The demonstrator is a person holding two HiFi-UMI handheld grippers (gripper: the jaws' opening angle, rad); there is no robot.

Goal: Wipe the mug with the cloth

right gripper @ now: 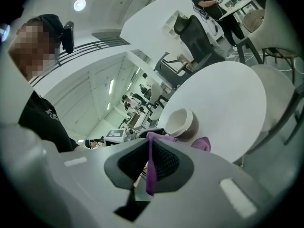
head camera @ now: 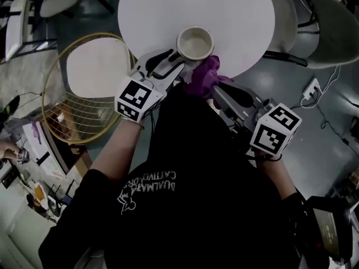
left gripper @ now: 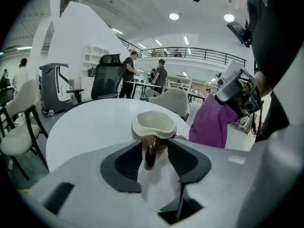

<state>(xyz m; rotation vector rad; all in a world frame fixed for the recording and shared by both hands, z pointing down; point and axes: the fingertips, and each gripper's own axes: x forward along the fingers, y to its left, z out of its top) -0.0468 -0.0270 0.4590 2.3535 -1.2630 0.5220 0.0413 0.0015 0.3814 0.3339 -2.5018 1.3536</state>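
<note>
A cream mug [head camera: 195, 42] with a brown outside stands upright near the front edge of the round white table [head camera: 235, 10]. My left gripper [head camera: 178, 60] reaches it from the left. Seen from the left gripper view, the brown handle [left gripper: 149, 151] stands between the jaws of the left gripper [left gripper: 154, 148]; they are open, with a gap beside the handle. My right gripper [head camera: 216, 91] is shut on a purple cloth [head camera: 205, 77], bunched just in front of the mug. A strip of cloth [right gripper: 151, 170] is pinched in the right gripper [right gripper: 151, 148], and the mug [right gripper: 179, 122] lies just beyond.
A gold wire chair [head camera: 84, 88] stands left of the table, white chairs [head camera: 325, 21] to its right. A power strip [head camera: 312, 88] and cables lie on the floor at the right. In the left gripper view people [left gripper: 129, 75] stand far behind by a black office chair [left gripper: 107, 77].
</note>
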